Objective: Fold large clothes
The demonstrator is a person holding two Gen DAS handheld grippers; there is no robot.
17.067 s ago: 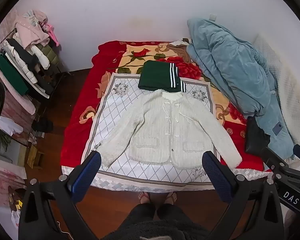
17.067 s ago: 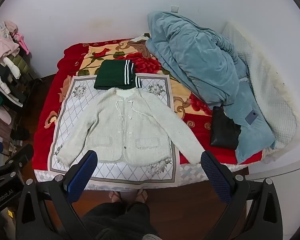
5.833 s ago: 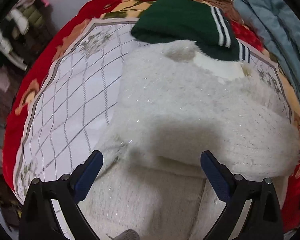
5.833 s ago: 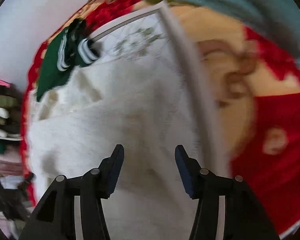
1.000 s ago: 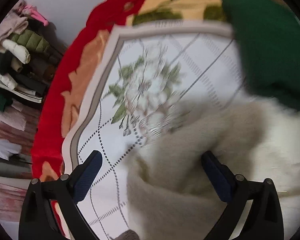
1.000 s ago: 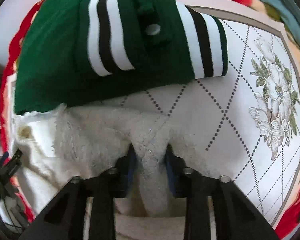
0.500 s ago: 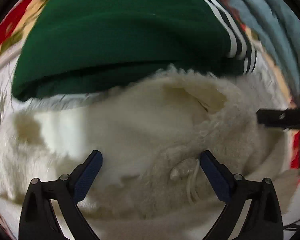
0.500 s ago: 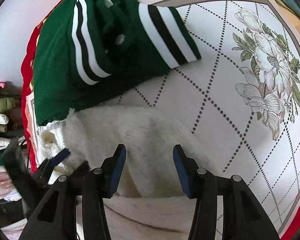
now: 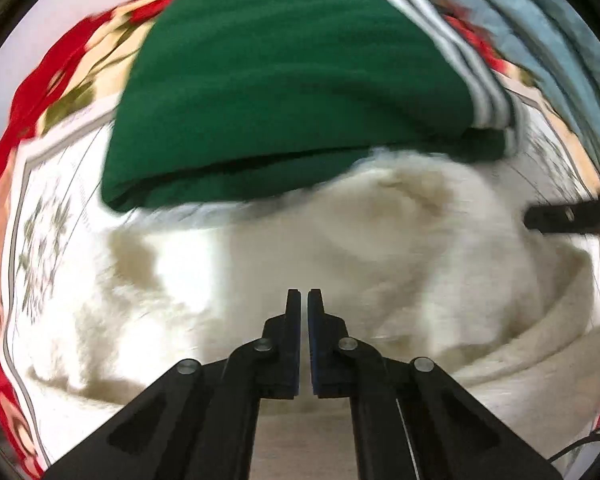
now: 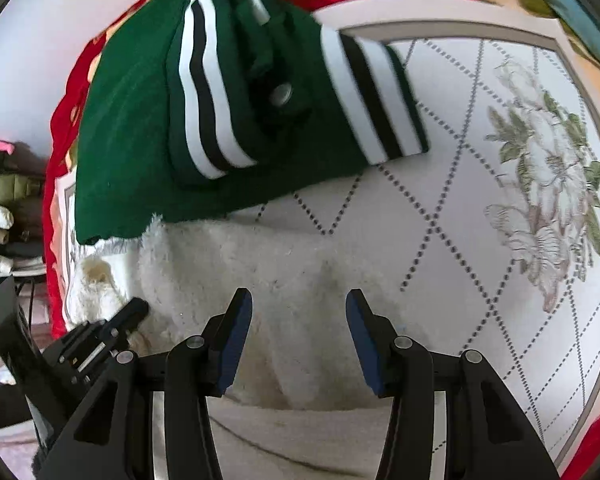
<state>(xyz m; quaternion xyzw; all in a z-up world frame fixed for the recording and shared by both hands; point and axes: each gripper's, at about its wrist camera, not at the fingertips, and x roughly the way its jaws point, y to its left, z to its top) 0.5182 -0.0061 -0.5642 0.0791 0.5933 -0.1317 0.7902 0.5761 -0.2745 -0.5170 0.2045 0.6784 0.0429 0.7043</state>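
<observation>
Working at the upper end of the cream fluffy fleece cardigan (image 9: 380,240), lying bunched on the white diamond-stitched bed cover with printed flowers (image 10: 500,160) and touching the near edge of the folded dark green knit garment with white stripes (image 9: 280,80). Pointing the left gripper (image 9: 304,296) steeply down over the cream pile, clenched tight, showing no cloth between its pads, though motion blur is hiding whether the very tips are nipping a tuft. Parting the jaws of the right gripper (image 10: 299,300) just now, standing them part-way spread above the fleece near its right-hand edge, with nothing pinched between them. Judging the step in hand as squaring up this end of the half-folded cardigan before the next fold. Doing that well is probably meaning: reopening the left tool before going down, since shut jaws are only poking the pile; taking both layers at the outer corners, not loose fluff; pinching at matching places left and right so the fold line is running straight; lifting only a little so the thick fleece is not dragging the bed cover into ridges; and steering clear of the green garment, since catching its hem is risking pulling that finished fold apart.
</observation>
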